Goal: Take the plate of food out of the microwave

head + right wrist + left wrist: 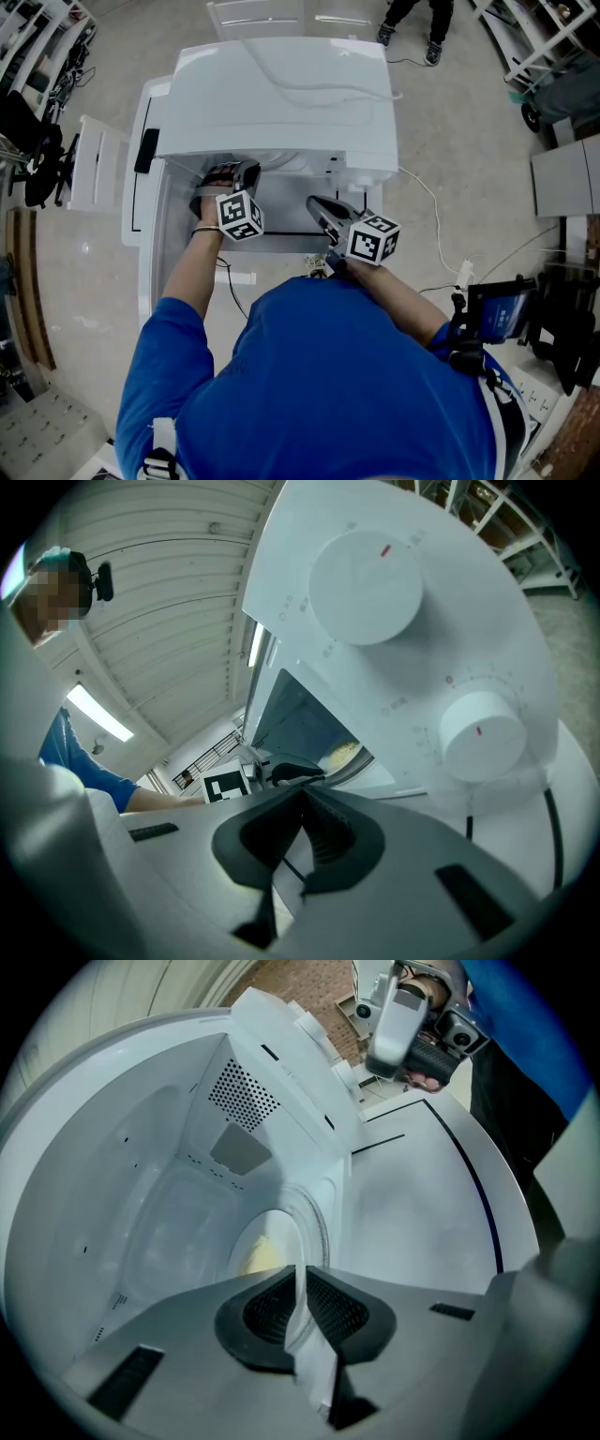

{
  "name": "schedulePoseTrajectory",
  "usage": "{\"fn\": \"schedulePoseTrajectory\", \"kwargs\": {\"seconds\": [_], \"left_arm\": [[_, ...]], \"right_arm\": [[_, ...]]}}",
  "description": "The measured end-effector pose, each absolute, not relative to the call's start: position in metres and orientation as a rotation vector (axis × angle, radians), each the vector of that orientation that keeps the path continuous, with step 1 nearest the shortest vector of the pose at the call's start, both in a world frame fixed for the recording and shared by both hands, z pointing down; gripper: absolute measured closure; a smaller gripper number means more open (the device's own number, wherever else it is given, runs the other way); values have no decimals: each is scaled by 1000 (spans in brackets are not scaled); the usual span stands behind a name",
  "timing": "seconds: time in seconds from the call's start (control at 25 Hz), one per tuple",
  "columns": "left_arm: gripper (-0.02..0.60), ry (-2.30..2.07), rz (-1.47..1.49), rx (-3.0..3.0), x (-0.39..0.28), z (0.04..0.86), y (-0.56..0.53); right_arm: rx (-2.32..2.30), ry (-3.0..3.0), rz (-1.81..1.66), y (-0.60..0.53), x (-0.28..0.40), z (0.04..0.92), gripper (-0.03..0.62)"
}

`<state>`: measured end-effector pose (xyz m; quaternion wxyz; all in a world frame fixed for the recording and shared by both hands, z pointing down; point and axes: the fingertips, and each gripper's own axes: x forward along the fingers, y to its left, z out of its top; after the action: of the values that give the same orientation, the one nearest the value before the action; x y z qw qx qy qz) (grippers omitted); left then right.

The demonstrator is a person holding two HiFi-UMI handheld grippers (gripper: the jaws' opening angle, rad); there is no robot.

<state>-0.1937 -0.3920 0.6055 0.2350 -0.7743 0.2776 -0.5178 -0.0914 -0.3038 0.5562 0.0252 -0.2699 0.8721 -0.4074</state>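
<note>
The white microwave point(281, 94) stands with its door point(150, 220) swung open to the left. Inside the cavity lies a white plate point(298, 1227) with yellow food point(262, 1255) on it. My left gripper point(301, 1283) reaches into the cavity, its jaws shut on the plate's near rim, which shows as a thin white edge between the pads. In the head view the left gripper point(242, 173) is half under the microwave's top. My right gripper point(319, 206) hangs in front of the control panel, shut with nothing in it point(302, 801). From there the plate point(341, 755) is glimpsed through the opening.
Two round knobs point(367, 583) point(481, 735) sit on the control panel just above the right gripper. The cavity walls and a perforated vent point(244, 1096) close in around the left gripper. A cable point(427, 202) trails right of the microwave. A person's feet point(412, 33) stand behind it.
</note>
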Motion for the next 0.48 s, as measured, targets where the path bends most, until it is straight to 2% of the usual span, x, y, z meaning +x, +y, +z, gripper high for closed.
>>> {"fn": "schedulePoseTrajectory", "kwargs": {"seconds": [0.08, 0.2, 0.48], "left_arm": [[532, 743, -1430, -2121, -194, 607, -393], [518, 701, -1445, -2107, -192, 606, -395], [515, 630, -1493, -2060, -192, 609, -400]], "right_arm": [[-839, 2693, -1259, -305, -90, 556, 597], [-846, 2688, -1258, -305, -87, 556, 597], [-846, 2677, -1250, -307, -85, 555, 597]]}}
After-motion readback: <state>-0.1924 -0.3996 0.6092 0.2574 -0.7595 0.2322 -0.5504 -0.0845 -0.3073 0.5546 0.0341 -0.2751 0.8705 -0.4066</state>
